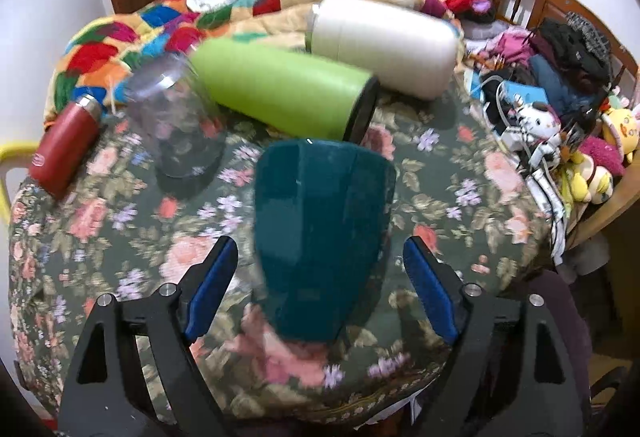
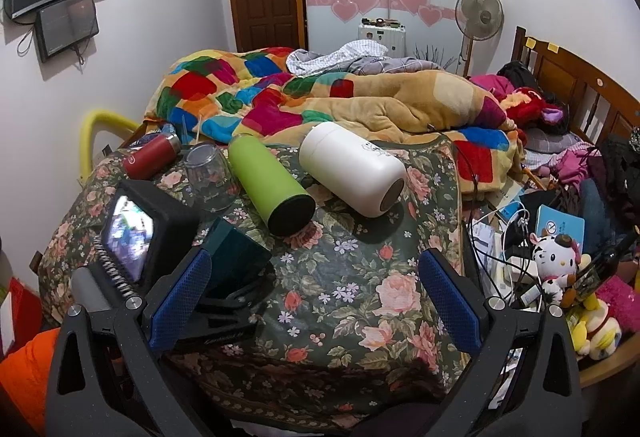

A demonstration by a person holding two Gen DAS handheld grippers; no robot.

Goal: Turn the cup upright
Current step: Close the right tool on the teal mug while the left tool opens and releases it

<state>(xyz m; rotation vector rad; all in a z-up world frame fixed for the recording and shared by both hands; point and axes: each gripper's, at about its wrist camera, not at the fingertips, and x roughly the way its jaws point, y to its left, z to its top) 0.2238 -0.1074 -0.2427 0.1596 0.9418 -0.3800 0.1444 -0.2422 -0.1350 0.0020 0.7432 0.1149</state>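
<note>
Blue-padded left tongs (image 1: 316, 277) flanking faceted teal cup (image 1: 320, 229)

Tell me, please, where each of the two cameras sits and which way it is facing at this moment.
Left wrist: sits on the left gripper, low over the floral cloth, looking forward at the teal cup between its open blue fingers.
Right wrist: sits on the right gripper, further back and right, facing the bed; its open fingers and the left gripper's body show.
Both share the teal cup, green bottle, white flask, clear glass and red flask.
</note>
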